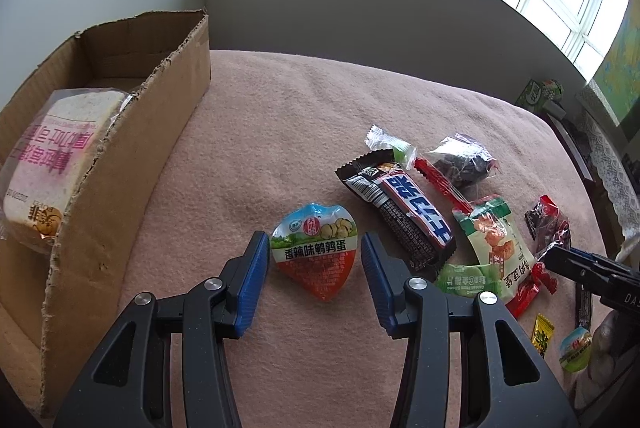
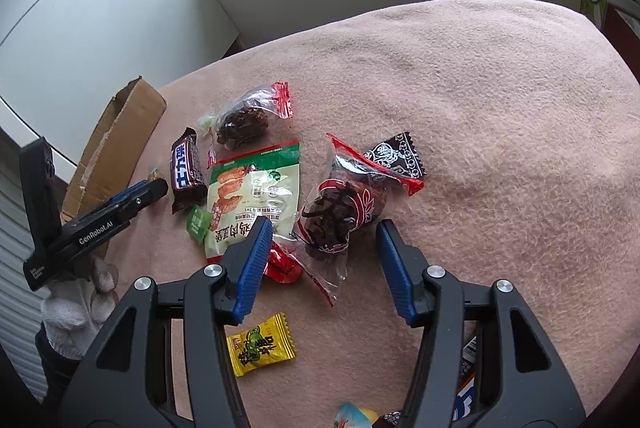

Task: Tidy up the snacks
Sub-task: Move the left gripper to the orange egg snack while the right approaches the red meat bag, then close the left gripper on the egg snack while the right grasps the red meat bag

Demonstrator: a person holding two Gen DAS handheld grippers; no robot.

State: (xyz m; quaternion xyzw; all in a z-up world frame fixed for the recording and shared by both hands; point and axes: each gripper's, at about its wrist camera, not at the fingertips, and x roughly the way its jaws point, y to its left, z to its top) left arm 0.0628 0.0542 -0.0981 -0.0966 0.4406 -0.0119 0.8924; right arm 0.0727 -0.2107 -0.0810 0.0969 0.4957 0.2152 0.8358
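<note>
On the desk the box stands at my left edge with the bread pack inside, the quail-egg pack just before my left jaws, the other snacks heaped toward the right edge.

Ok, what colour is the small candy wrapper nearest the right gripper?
Yellow with green print, clearest in the right wrist view.

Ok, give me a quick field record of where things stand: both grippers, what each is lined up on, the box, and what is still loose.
left gripper: open, jaws either side of the quail egg pack, not closed on it
right gripper: open, over the clear bag of dark snacks
cardboard box: left of the pile, holds a wrapped bread slice
still loose on the blanket: chocolate bar, green-and-white pouch, yellow candy
</note>
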